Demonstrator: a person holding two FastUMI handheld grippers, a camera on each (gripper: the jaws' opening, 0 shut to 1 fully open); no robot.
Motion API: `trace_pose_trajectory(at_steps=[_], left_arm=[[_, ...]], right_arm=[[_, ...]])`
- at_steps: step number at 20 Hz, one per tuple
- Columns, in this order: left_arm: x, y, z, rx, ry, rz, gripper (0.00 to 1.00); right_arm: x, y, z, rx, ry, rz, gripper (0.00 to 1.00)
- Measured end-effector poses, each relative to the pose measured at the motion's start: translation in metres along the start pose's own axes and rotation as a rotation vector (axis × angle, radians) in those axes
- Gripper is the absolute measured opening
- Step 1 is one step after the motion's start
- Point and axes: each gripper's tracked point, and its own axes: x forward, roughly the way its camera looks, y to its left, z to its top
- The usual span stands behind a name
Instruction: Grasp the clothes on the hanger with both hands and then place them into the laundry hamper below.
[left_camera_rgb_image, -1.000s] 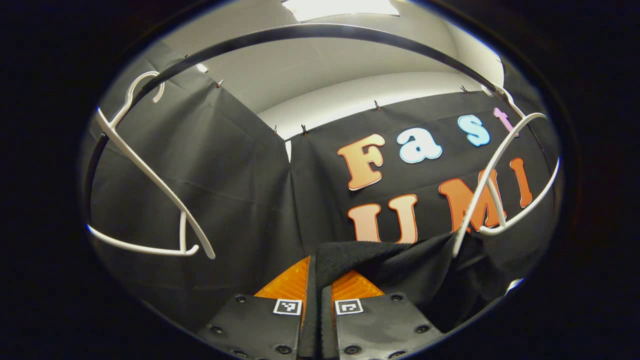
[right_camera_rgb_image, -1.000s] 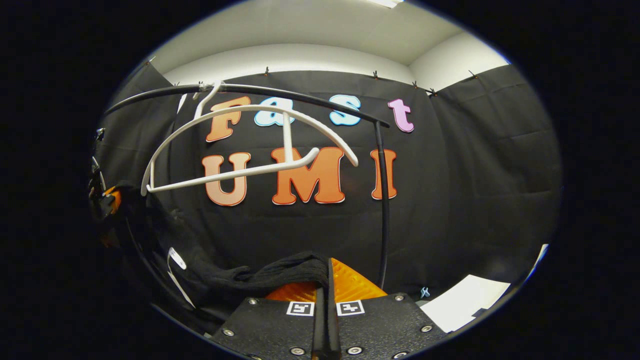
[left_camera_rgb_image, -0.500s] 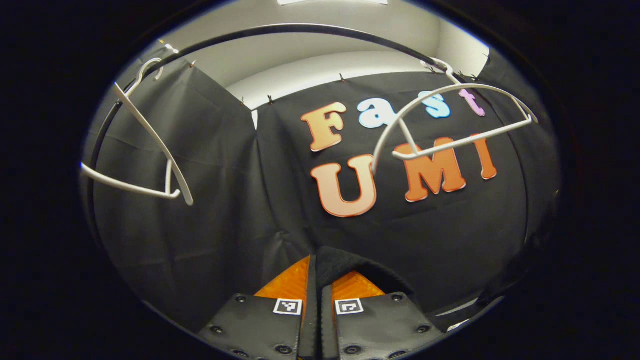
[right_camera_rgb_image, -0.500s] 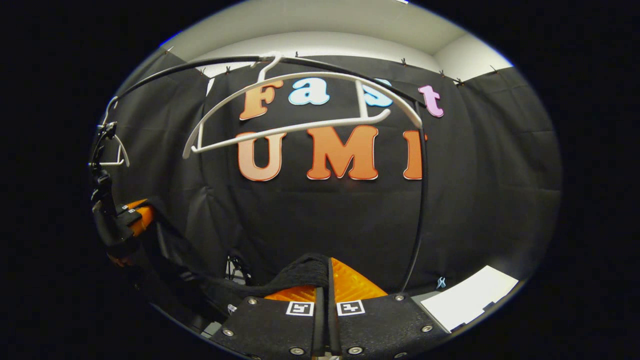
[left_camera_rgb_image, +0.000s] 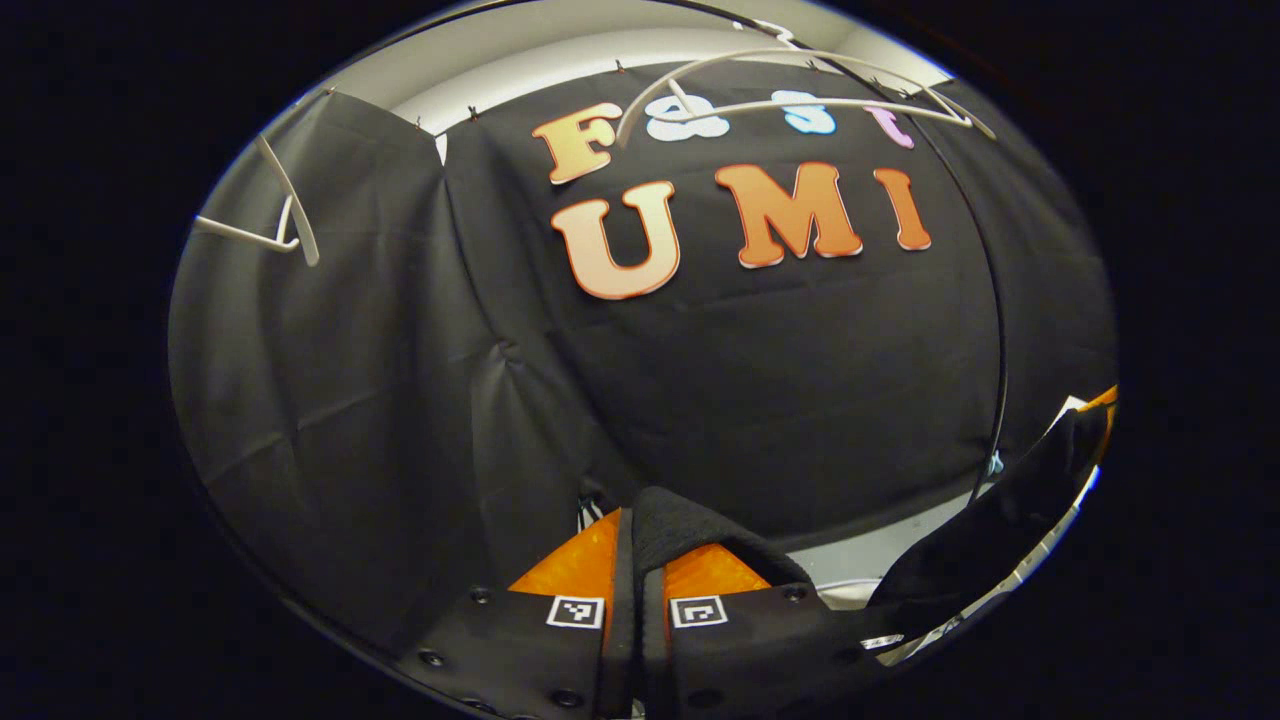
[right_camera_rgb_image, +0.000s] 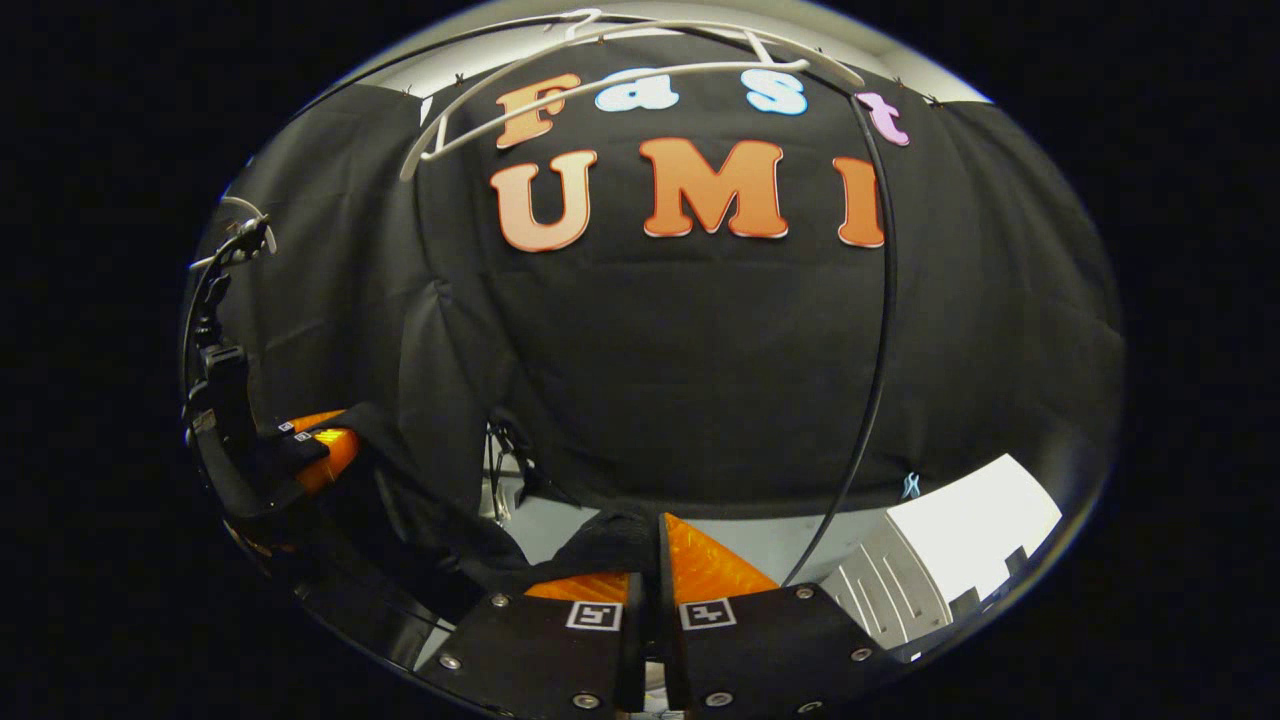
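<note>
Black garment (left_camera_rgb_image: 690, 525) hangs low between both grippers: left gripper (left_camera_rgb_image: 632, 560) pinches one end, right gripper (right_camera_rgb_image: 655, 560) clamps the other, and a bare white hanger (right_camera_rgb_image: 620, 75) hangs far above.

Bare hanger (right_camera_rgb_image: 620, 85) and rail post (right_camera_rgb_image: 880, 330) stand above; open room below.

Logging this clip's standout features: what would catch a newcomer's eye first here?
The black garment pinched in the left gripper, stretching off to the lower right. The right gripper clamps the same cloth. High on the black rail hangs a bare white hanger; another white hanger sits at upper left in the left gripper view.
</note>
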Motion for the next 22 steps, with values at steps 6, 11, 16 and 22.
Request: trace_pose_trajectory(at_steps=[6, 11, 16, 22], left_arm=[[0.004, -0.017, -0.066, -0.017, 0.171, -0.084, 0.11], [0.000, -0.040, -0.116, -0.005, 0.338, -0.167, 0.12], [-0.004, -0.059, -0.164, 0.050, 0.467, -0.214, 0.44], [-0.003, -0.043, -0.184, 0.101, 0.515, -0.153, 0.98]], right_arm=[[0.012, 0.001, -0.066, 0.032, 0.156, 0.011, 0.09], [0.019, 0.008, -0.094, 0.079, 0.212, 0.031, 0.11], [0.024, 0.004, -0.096, 0.081, 0.222, 0.020, 0.18], [0.017, 0.002, -0.104, 0.092, 0.243, 0.006, 0.69]])
